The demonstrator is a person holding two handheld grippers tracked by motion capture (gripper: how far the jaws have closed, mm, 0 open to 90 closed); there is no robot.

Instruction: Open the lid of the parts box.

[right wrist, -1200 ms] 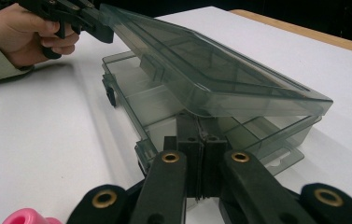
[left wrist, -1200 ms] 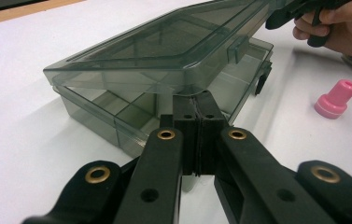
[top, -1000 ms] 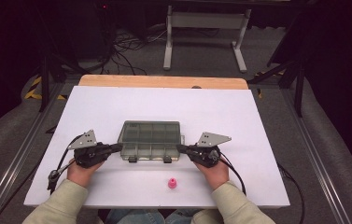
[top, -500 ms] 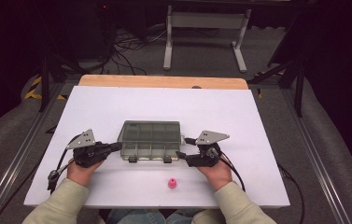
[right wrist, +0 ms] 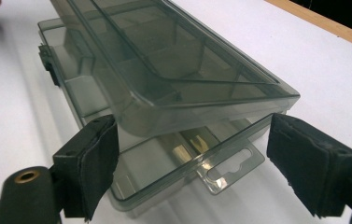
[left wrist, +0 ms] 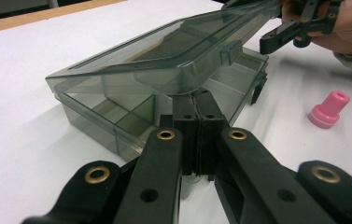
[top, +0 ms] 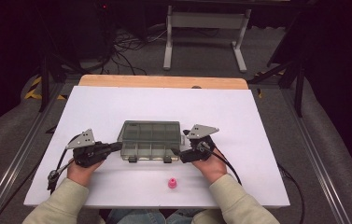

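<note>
Smoky clear compartment box (top: 150,140), lid ajar; left gripper (left wrist: 197,135) pressed together; right gripper (right wrist: 187,163) just opening, straddling its end.

A smoky grey, clear plastic compartment box (top: 151,140) sits near the middle of the white table top (top: 117,102), its long side running parallel to the near edge. The left gripper (top: 116,147), black with a grey three-cornered plate, is at the box's left end, jaws together. The right gripper (top: 175,152) is at the box's right end; its jaws have just been opening. A small pink plastic cap (top: 172,184) stands by the near edge, apart from the box.
</note>
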